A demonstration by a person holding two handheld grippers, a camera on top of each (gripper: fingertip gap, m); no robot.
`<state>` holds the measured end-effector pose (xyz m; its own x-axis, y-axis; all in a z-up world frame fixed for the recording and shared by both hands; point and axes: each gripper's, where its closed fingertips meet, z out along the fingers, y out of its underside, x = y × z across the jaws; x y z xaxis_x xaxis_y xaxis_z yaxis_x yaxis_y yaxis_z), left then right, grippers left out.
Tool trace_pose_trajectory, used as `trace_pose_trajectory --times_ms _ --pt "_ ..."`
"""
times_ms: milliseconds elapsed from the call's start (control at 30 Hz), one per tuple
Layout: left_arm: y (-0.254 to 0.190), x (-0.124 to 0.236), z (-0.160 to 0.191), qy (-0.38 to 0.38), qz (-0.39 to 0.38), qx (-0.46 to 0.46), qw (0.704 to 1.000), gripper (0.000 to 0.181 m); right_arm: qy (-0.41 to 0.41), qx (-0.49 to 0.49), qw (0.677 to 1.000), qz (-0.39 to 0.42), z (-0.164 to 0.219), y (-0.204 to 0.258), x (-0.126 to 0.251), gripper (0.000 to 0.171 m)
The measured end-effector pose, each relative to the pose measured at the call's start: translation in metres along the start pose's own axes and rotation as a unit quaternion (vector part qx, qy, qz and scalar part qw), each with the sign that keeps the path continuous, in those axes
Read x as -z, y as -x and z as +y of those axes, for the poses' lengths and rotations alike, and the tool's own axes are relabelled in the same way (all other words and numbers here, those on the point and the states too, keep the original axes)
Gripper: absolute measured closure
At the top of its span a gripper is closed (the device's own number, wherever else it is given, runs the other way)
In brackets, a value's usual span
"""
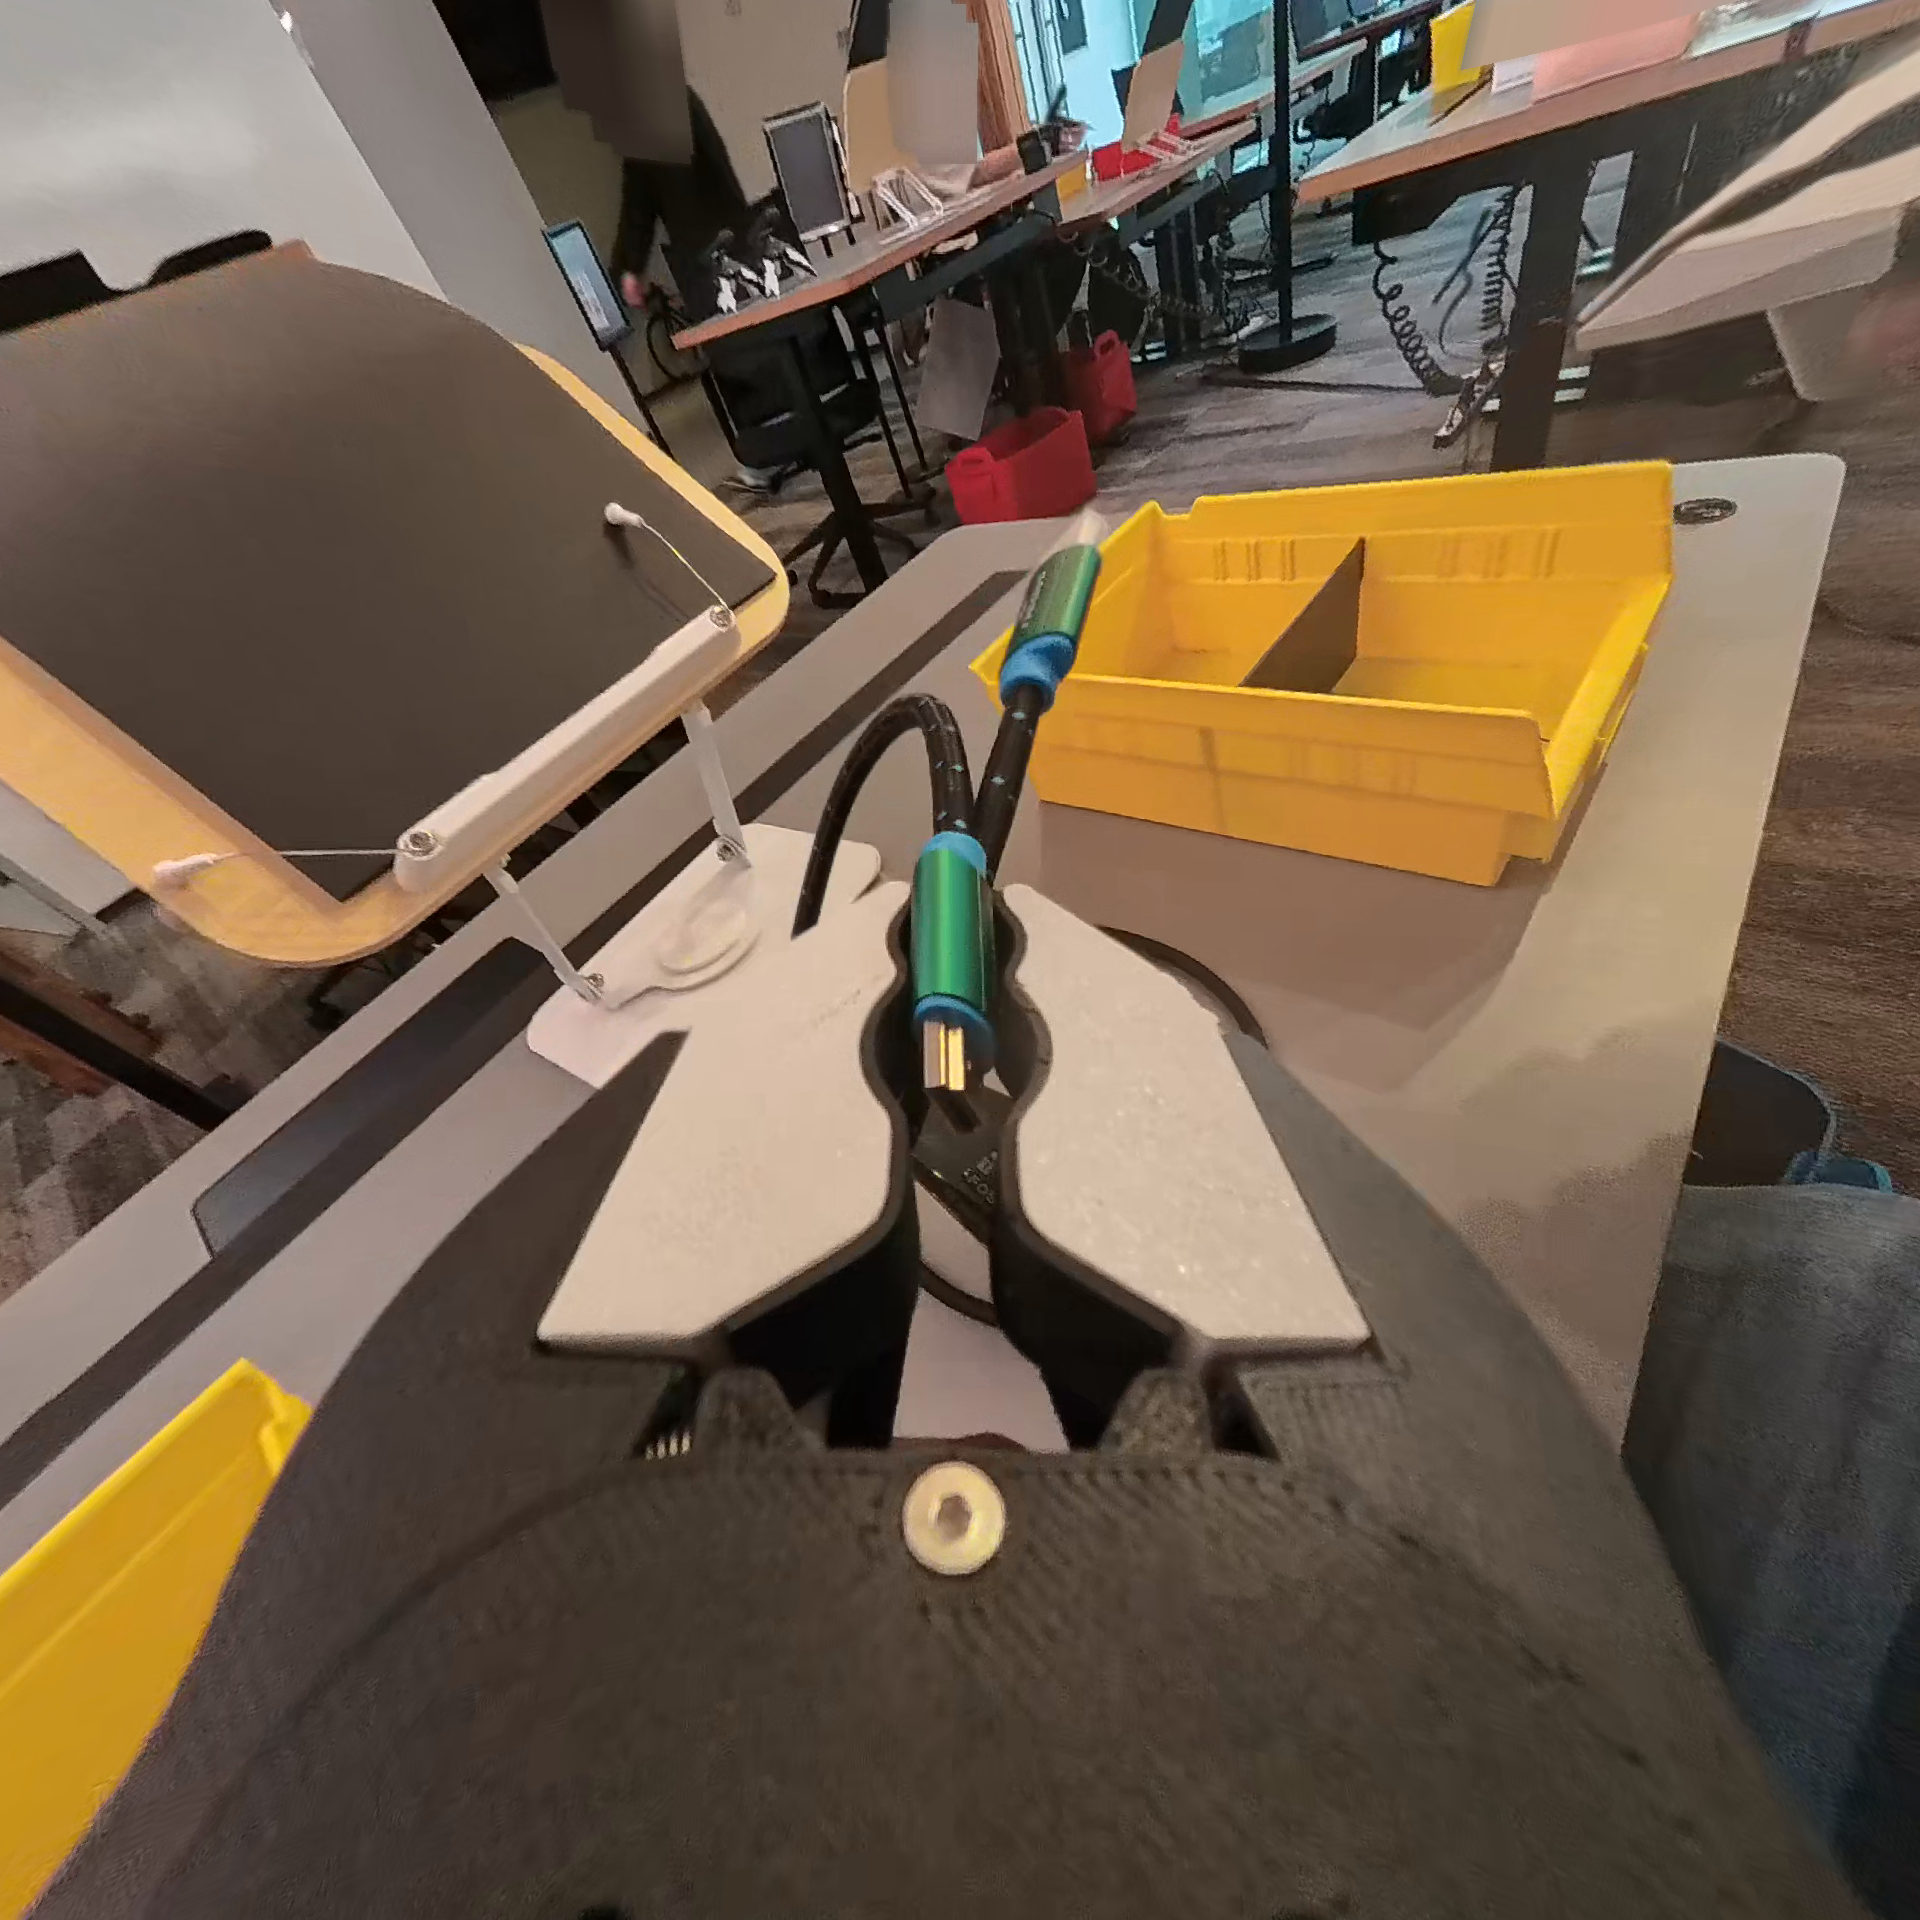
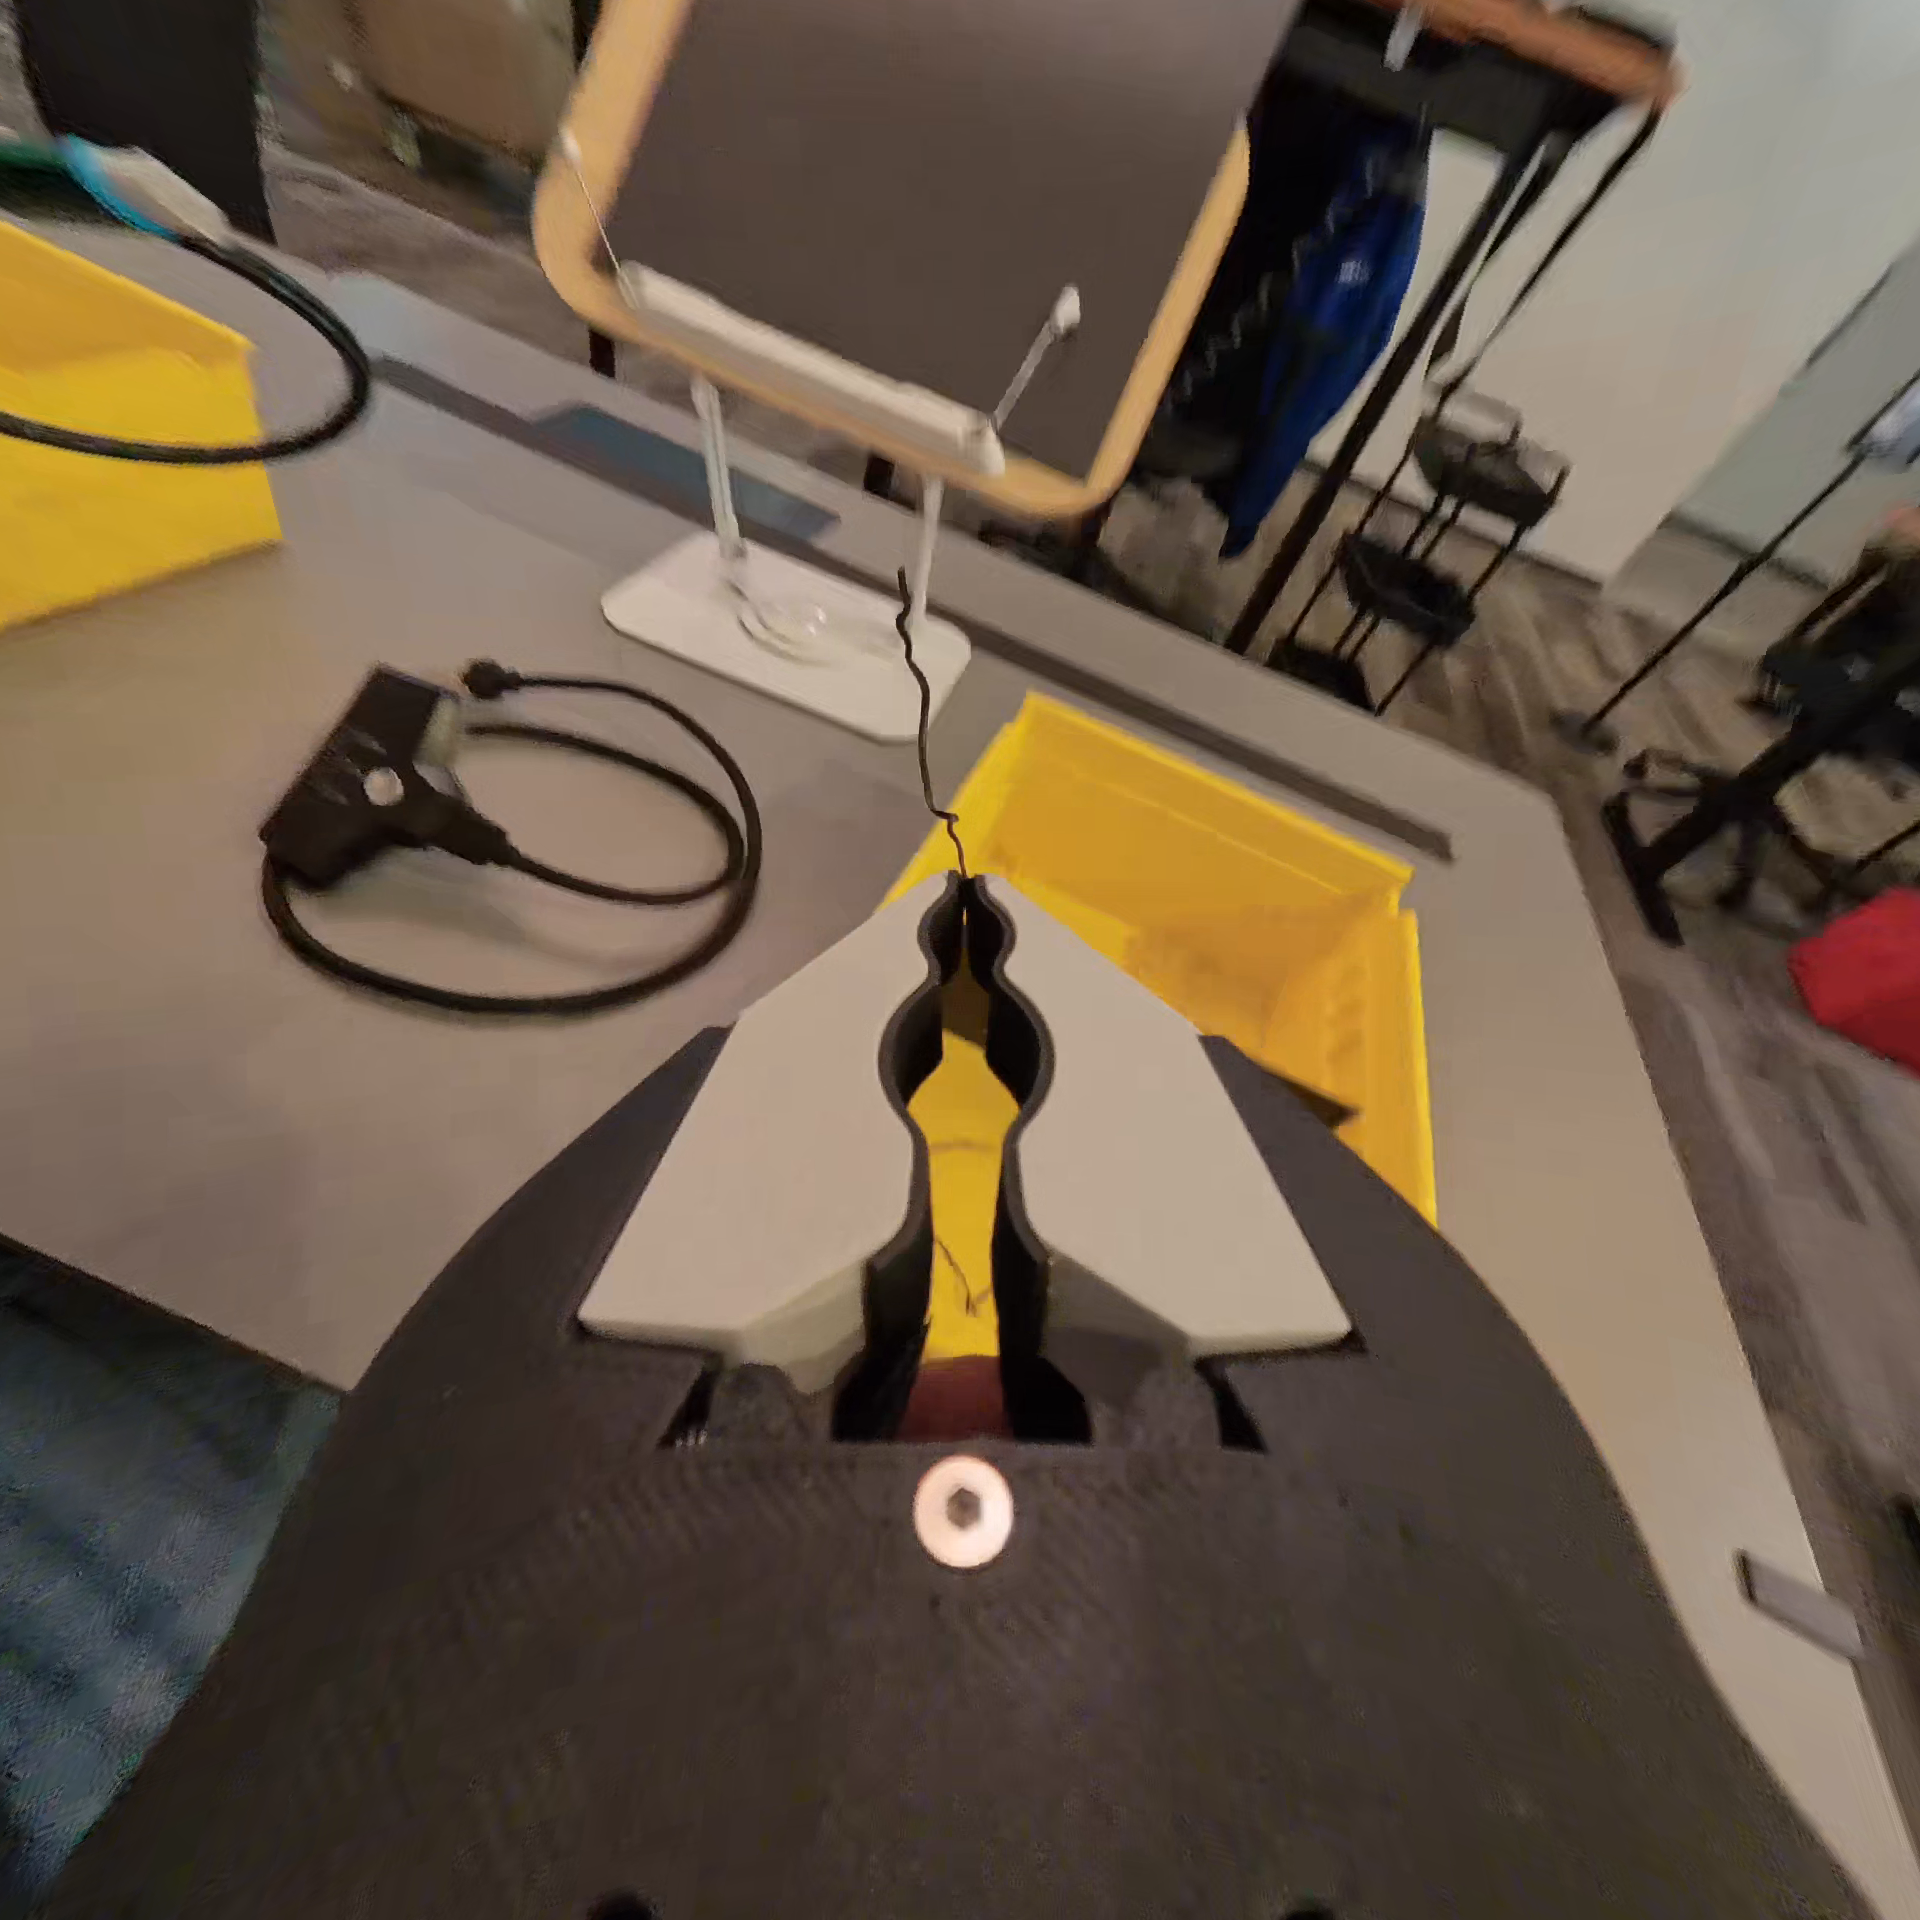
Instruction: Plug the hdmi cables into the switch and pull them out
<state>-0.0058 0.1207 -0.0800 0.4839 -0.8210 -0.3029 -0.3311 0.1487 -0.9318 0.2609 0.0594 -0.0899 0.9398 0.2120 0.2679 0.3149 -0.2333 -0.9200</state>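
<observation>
So the left tool (image 1: 951, 956) is clamped around a green HDMI plug (image 1: 951, 940), gold tip pointing back toward the camera, with its braided black cable (image 1: 883, 769) looping up and over ahead of the tips. The cable's other green plug (image 1: 1049, 623) sticks up in the air in front of a yellow bin (image 1: 1351, 748) that has a black divider (image 1: 1314, 623) in it, sitting on the grey counter (image 1: 1455, 987). The right tool (image 2: 964, 883) has its tips pinched together on a thin crinkly black wire (image 2: 920, 717), held over the yellow bin. The HDMI switch (image 2: 358, 779), a small black box, lies on the counter off to the left of the right tool, with a black cord (image 2: 623, 904) plugged in and coiled around it. A tilted wood-framed board (image 2: 904, 239) on a white stand (image 2: 790, 634) sits behind everything.
</observation>
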Motion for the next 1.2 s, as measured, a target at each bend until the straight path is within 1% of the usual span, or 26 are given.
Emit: trace_pose_trajectory --times_ms 133,233,333,367,433,533,633,733,833,933,1000,1067,1100,1200 --pt "-0.006 -0.006 0.008 0.014 0.008 0.000 1.000 0.171 0.095 -0.027 0.995 -0.006 0.055 -0.012 -0.012 0.171" --pt "-0.009 -0.009 0.013 0.023 0.014 -0.001 1.000 0.171 0.140 -0.059 0.988 -0.018 0.086 -0.014 -0.022 0.155" --pt "-0.011 -0.012 0.020 0.032 0.022 0.005 0.999 0.171 0.139 -0.047 0.989 -0.010 0.090 -0.018 -0.023 0.154" --pt "-0.012 -0.013 0.023 0.036 0.026 0.007 0.999 0.171 0.141 -0.048 0.989 -0.009 0.088 -0.019 -0.022 0.152" --pt "-0.014 -0.015 0.027 0.039 0.032 0.012 0.999 0.171 0.116 -0.037 0.993 0.001 0.072 -0.021 -0.019 0.152" --pt "-0.019 -0.017 0.029 0.045 0.043 0.004 0.998 0.171 0.050 0.002 0.998 -0.027 0.023 0.001 -0.014 0.148" --pt "-0.026 -0.018 0.030 0.062 0.057 -0.031 0.996 0.171 -0.033 0.037 0.993 -0.110 -0.032 0.054 -0.012 0.142" --pt "-0.035 -0.017 0.029 0.076 0.064 -0.063 0.993 0.171 -0.086 0.113 0.973 -0.182 -0.068 0.118 -0.015 0.134" --pt "-0.044 -0.015 0.026 0.082 0.083 -0.077 0.990 0.171 -0.086 0.215 0.949 -0.215 -0.073 0.172 -0.031 0.123" --pt "-0.047 -0.012 0.024 0.093 0.091 -0.102 0.986 0.171 -0.063 0.308 0.925 -0.212 -0.063 0.203 -0.051 0.123" --pt "-0.051 -0.009 0.024 0.101 0.108 -0.113 0.982 0.171 -0.057 0.345 0.915 -0.200 -0.059 0.211 -0.063 0.129" --pt "-0.056 -0.007 0.025 0.109 0.128 -0.123 0.978 0.171 -0.055 0.361 0.908 -0.206 -0.056 0.219 -0.070 0.138" --pt "-0.058 -0.006 0.025 0.110 0.134 -0.129 0.976 0.171 -0.050 0.362 0.906 -0.214 -0.053 0.222 -0.073 0.152" --pt "-0.058 -0.003 0.031 0.129 0.150 -0.143 0.970 0.170 -0.039 0.324 0.908 -0.262 -0.045 0.231 -0.076 0.157"
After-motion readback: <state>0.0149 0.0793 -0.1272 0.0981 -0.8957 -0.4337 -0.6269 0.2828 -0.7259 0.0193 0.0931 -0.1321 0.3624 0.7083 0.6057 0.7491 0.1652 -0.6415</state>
